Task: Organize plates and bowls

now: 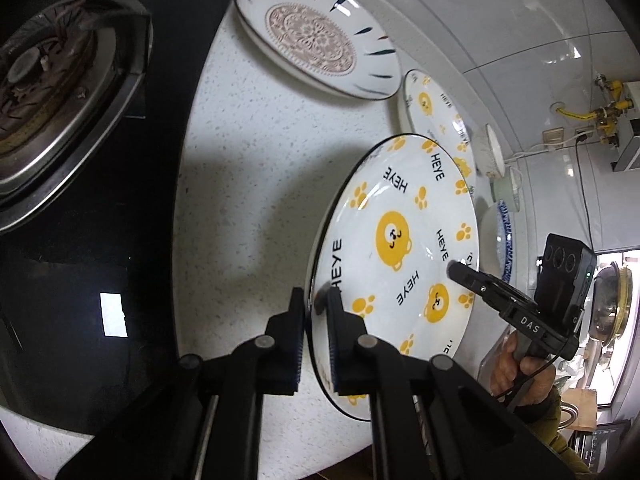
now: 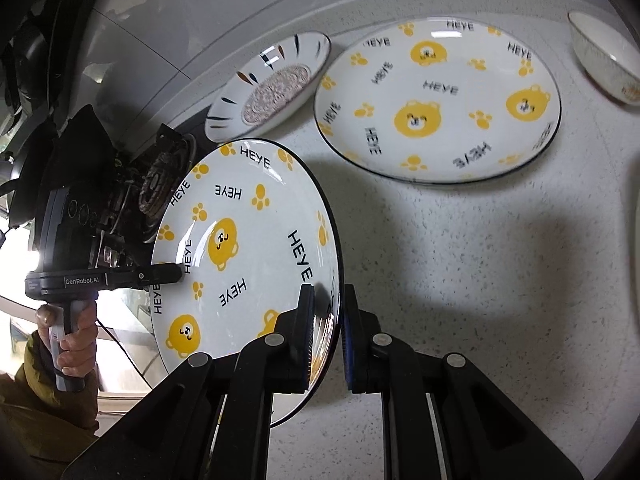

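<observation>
Speckled white counter (image 1: 248,184) beside a black stove (image 1: 60,92), tiled wall behind. I have the bear plate (image 1: 394,236) held off the counter, tilted, both grippers clamped on opposite rim edges: left gripper (image 1: 316,300), right gripper (image 2: 326,300). Behind it lie a second bear plate (image 2: 436,100), a patterned plate (image 1: 316,36), and a bowl (image 2: 604,56) further right.
</observation>
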Action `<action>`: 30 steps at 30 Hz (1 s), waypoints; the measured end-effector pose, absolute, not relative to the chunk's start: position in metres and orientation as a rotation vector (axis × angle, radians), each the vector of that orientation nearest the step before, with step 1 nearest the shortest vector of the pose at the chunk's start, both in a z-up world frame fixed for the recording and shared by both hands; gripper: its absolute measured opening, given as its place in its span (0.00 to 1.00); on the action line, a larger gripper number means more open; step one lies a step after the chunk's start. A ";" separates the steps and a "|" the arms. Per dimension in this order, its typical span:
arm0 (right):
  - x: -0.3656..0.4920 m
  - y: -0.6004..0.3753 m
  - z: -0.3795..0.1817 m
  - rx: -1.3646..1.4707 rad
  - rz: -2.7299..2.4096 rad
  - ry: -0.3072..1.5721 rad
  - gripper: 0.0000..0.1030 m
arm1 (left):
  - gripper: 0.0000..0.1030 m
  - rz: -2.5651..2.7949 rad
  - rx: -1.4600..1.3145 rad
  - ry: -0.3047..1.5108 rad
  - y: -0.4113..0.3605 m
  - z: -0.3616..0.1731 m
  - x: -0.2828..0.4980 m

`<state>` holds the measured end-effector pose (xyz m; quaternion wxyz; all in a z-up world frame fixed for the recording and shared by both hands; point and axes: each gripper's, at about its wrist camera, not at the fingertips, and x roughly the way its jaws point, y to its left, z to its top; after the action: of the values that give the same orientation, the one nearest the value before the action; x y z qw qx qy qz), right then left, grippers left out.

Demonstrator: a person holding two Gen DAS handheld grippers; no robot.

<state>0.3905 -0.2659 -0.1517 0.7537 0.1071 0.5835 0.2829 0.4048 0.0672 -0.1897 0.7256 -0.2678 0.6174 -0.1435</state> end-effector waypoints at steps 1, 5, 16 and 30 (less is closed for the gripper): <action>0.388 -0.266 -0.144 0.230 0.621 1.261 0.11 | 0.09 -0.318 -0.590 1.350 0.067 -0.183 0.402; 0.376 -0.266 -0.123 0.213 0.639 1.233 0.11 | 0.09 -0.310 -0.586 1.316 0.063 -0.158 0.385; 0.308 -0.274 -0.117 0.244 0.586 1.231 0.11 | 0.09 -0.358 -0.565 1.338 0.062 -0.152 0.327; 0.282 -0.268 -0.179 0.286 0.473 1.341 0.11 | 0.10 -0.353 -0.522 1.437 0.059 -0.220 0.309</action>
<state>0.2825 -0.2676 -0.1792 0.7483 0.1306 0.6133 0.2164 0.3085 0.0590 -0.2196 0.7077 -0.2351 0.6470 -0.1591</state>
